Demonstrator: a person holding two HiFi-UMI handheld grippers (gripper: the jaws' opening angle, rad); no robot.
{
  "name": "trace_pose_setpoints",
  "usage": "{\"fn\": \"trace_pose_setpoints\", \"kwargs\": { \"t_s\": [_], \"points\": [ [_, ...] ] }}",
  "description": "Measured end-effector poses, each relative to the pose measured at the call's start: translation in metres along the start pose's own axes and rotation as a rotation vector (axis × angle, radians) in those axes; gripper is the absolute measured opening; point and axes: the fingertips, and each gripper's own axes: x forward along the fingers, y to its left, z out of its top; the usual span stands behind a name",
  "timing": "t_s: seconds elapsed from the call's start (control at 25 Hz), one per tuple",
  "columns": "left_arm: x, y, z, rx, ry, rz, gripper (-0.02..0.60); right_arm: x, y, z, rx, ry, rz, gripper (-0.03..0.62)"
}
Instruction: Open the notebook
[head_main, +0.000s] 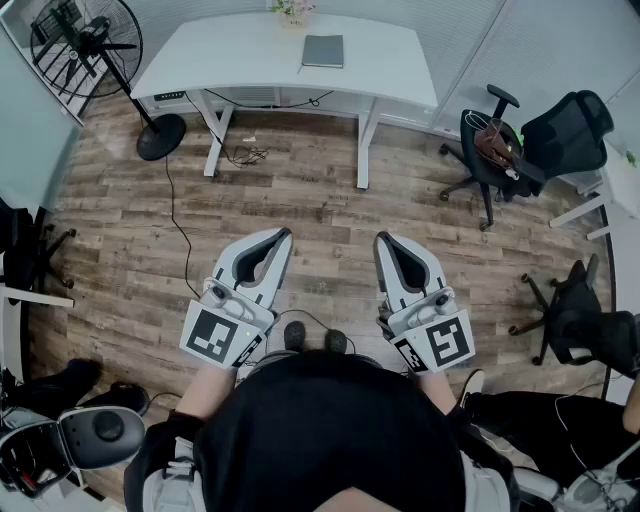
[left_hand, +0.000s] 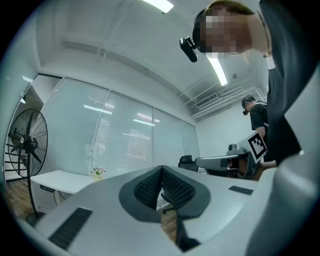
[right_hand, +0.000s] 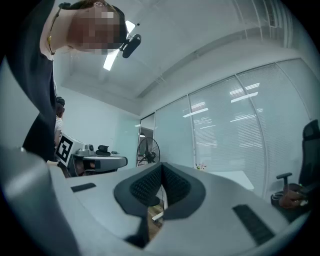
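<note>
Person stands with both tools held out in front, roughly level. Left gripper (head_main: 278, 240): jaws pressed together, nothing between them. Right gripper (head_main: 384, 242): likewise clenched, empty. Both point across the wooden floor (head_main: 300, 200) toward a white desk (head_main: 240, 60), well apart from it. Notebook (head_main: 323, 50) lies closed and flat on the desk's far side, about straight ahead, between the two tools' lines. Fan (head_main: 85, 45) stands left of the desk, chair (head_main: 500, 140) right.
</note>
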Motion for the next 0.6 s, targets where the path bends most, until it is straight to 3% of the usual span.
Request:
{"fn": "trace_pose_setpoints", "kwargs": {
  "t_s": [0.6],
  "points": [
    [0.0,0.0072,0.0017,-0.002,-0.007,0.011,0.012,0.0078,0.0023,-0.0041,0.001,0.008,0.024,0.003]
  ]
}}
